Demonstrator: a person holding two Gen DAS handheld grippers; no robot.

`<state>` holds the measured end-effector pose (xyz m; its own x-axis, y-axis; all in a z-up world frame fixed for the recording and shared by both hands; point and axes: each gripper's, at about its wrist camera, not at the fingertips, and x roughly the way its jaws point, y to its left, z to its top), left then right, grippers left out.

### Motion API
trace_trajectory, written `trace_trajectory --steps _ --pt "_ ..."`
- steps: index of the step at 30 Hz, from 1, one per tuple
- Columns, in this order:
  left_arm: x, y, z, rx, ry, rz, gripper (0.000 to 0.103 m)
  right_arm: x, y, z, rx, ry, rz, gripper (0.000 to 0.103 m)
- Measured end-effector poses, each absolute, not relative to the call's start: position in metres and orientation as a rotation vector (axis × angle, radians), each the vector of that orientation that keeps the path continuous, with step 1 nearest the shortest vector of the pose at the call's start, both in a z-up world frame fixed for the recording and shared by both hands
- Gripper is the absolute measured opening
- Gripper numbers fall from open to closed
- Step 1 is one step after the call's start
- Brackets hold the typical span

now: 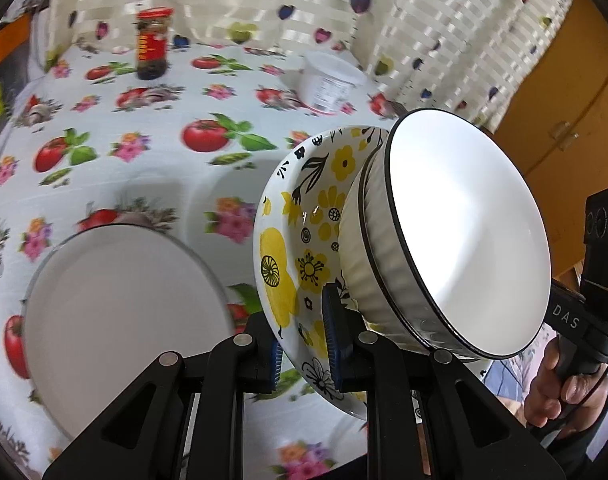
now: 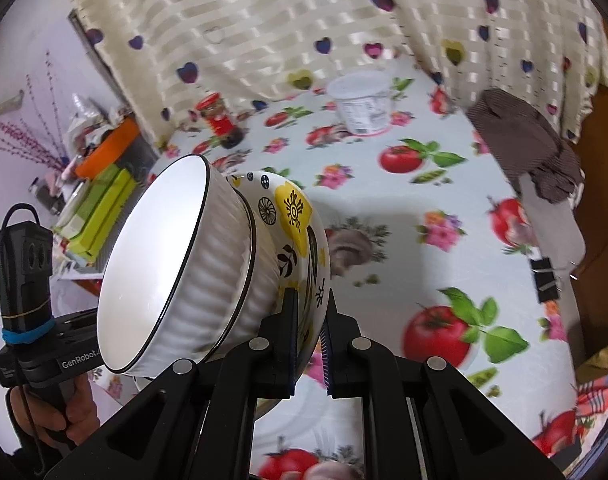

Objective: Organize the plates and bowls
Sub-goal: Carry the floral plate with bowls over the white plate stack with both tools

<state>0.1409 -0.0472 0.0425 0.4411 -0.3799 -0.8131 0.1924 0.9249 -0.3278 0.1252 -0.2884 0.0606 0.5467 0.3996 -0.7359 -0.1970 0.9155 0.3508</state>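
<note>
Above the tomato-print bench [image 1: 152, 160], both tongs [image 1: 305, 336] [image 2: 308, 336] clench the yellow-flowered ceramic bowl [image 1: 288, 248] nesting a white ribbed bowl [image 1: 463, 236], probably bound for the white plate [image 1: 124, 312].

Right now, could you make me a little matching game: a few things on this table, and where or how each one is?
Things:
1. flowered bowl
2. ribbed white bowl
3. red-lidded jar
4. white plate

States:
A. lying flat on the tablecloth
B. nested inside another bowl
C. standing upright at the far side
D. rim pinched by both grippers' fingers

Pairs: 1-D, 2-B, 3-C, 4-A
</note>
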Motion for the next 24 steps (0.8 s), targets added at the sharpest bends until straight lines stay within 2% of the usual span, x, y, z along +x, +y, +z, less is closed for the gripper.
trace_trajectory --steps 13,24 --pt "0.119 0.046 0.044 -0.237 1.05 -0.163 0.018 0.144 -0.192 0.054 0.205 0.97 0.537 0.009" --pt "0.109 0.092 0.028 -0.275 1.067 -0.075 0.018 0.153 -0.139 0.033 0.188 1.027 0.615 0.009"
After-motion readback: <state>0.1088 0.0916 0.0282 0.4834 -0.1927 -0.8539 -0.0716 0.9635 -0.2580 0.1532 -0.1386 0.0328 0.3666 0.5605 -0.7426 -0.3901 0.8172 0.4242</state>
